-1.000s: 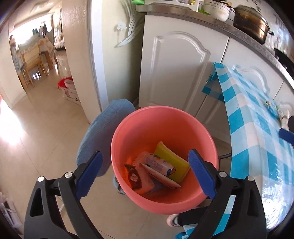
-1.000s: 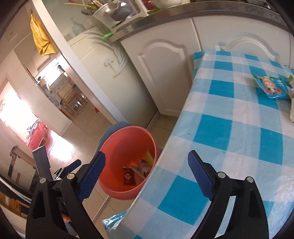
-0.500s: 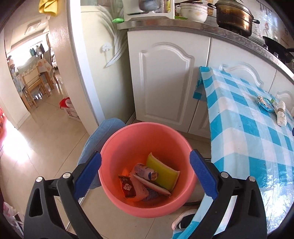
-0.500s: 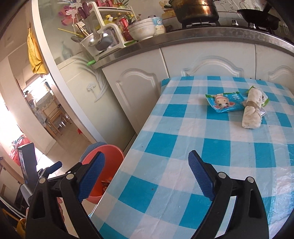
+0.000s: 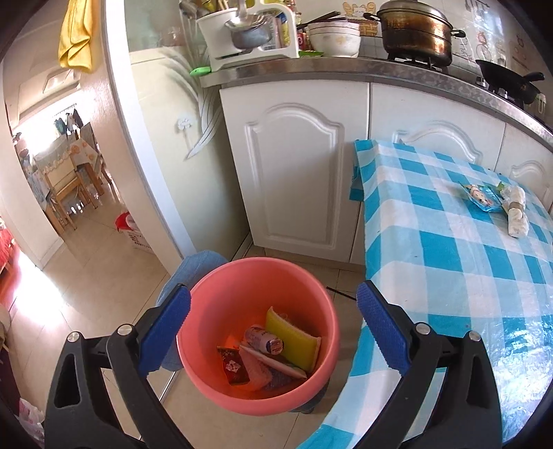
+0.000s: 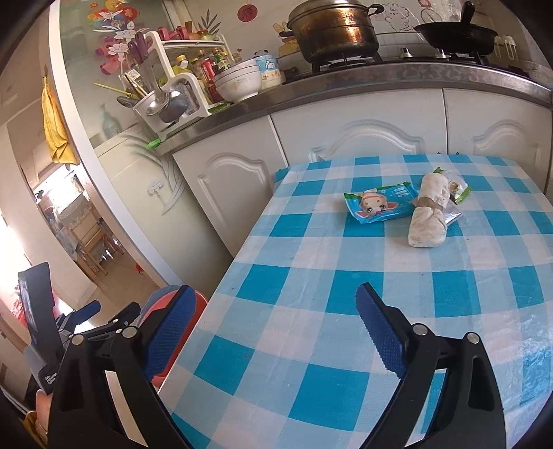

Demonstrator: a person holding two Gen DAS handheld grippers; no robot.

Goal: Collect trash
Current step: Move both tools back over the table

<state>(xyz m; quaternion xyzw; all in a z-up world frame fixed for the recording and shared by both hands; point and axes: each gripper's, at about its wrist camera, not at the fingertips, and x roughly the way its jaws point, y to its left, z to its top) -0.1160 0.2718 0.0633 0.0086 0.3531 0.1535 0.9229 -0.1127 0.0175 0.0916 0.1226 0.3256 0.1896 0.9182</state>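
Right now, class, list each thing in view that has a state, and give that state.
Left claw: open, empty.
Right claw: open, empty.
Bucket: upright, holding trash.
Blue wrapper: flat on table.
Paper roll: lying on table.
Pot: lidded.
Cabinet doors: shut.

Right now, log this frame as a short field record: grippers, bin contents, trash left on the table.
left gripper: open, empty, over the pink bucket
right gripper: open, empty, above the checked tablecloth
in bucket: yellow sponge, small can, red wrapper
on table: blue snack packet, white rolled bundle, touching
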